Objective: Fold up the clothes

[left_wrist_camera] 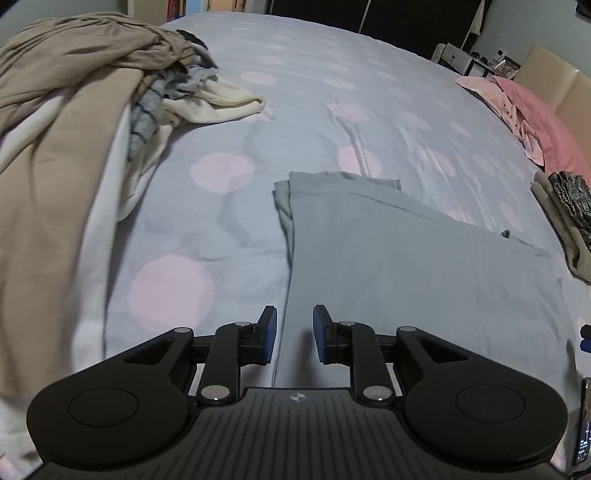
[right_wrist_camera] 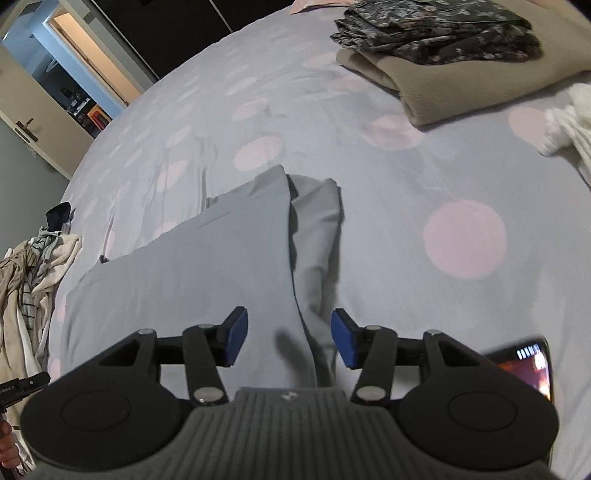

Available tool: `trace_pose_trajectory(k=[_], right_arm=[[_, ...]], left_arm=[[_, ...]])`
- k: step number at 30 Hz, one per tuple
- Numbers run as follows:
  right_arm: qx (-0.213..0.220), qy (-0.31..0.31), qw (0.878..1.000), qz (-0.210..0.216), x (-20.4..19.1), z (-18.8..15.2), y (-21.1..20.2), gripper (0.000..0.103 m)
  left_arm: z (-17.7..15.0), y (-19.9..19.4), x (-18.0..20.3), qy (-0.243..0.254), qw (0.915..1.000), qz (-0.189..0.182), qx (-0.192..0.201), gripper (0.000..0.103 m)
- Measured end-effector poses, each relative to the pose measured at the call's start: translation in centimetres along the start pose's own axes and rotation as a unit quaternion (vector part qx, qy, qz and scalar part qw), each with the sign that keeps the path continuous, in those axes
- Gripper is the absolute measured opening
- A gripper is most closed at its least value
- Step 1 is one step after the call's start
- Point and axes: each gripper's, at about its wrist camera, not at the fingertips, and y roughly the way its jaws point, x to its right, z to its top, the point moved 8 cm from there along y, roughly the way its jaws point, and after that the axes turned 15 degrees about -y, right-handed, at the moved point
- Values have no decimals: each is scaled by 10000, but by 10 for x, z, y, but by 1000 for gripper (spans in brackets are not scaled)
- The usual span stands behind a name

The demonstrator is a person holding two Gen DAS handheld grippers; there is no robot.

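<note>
Both tongs, left [left_wrist_camera: 294,334] and right [right_wrist_camera: 289,338], are hovering apart, seemingly gripping nothing, over the folded pale grey garment [left_wrist_camera: 406,258] stretching lengthwise up-frame on the bed [left_wrist_camera: 295,92].

bed [left_wrist_camera: 332,92]: pink-dotted cover | doorway [right_wrist_camera: 88,70]: lit | dark wardrobe [left_wrist_camera: 369,14]

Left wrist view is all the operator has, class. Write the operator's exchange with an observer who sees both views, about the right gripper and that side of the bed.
Operator: Is the right gripper holding the grey garment?
Observer: No. It is open, with its pads on either side of the garment's folded edge and not pressing on it.
Operator: Is anything beside the beige folded garment?
Observer: Yes. A white cloth lies just to its right.
</note>
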Motion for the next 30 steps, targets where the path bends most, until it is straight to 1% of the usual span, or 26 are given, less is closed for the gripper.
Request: trace_pose_trajectory(k=[5, 9, 12, 14, 15, 16, 19, 22, 25, 30], right_arm=[[-45, -31, 9999, -149, 8, 15, 25, 55], [-229, 85, 9997, -29, 14, 16, 41, 56], [-337, 225, 9991, 127, 16, 13, 52, 55], [-320, 280, 9990, 155, 17, 13, 58, 48], [-316, 281, 9989, 177, 16, 14, 60, 39], [-317, 278, 9989, 220, 14, 15, 61, 26], [-307, 207, 9990, 260, 8, 18, 62, 14], [-245, 136, 9994, 193, 0, 24, 55, 12], [-86, 219, 9994, 267, -10, 33, 42, 12], [214, 190, 9985, 474, -52, 58, 17, 11]], left_arm=[[11, 17, 7, 90, 9999, 38, 78, 19], [15, 33, 11, 55, 10000, 46, -2, 19], [13, 45, 13, 131, 9997, 182, -73, 19], [11, 49, 13, 167, 9996, 229, -76, 19], [11, 49, 13, 173, 9995, 239, -68, 19], [11, 50, 13, 180, 9995, 249, -60, 19], [11, 46, 12, 165, 9996, 236, -35, 19], [11, 40, 12, 153, 9997, 198, -4, 19], [12, 33, 12, 172, 9997, 158, 0, 19], [14, 18, 10, 152, 9999, 34, 53, 19]])
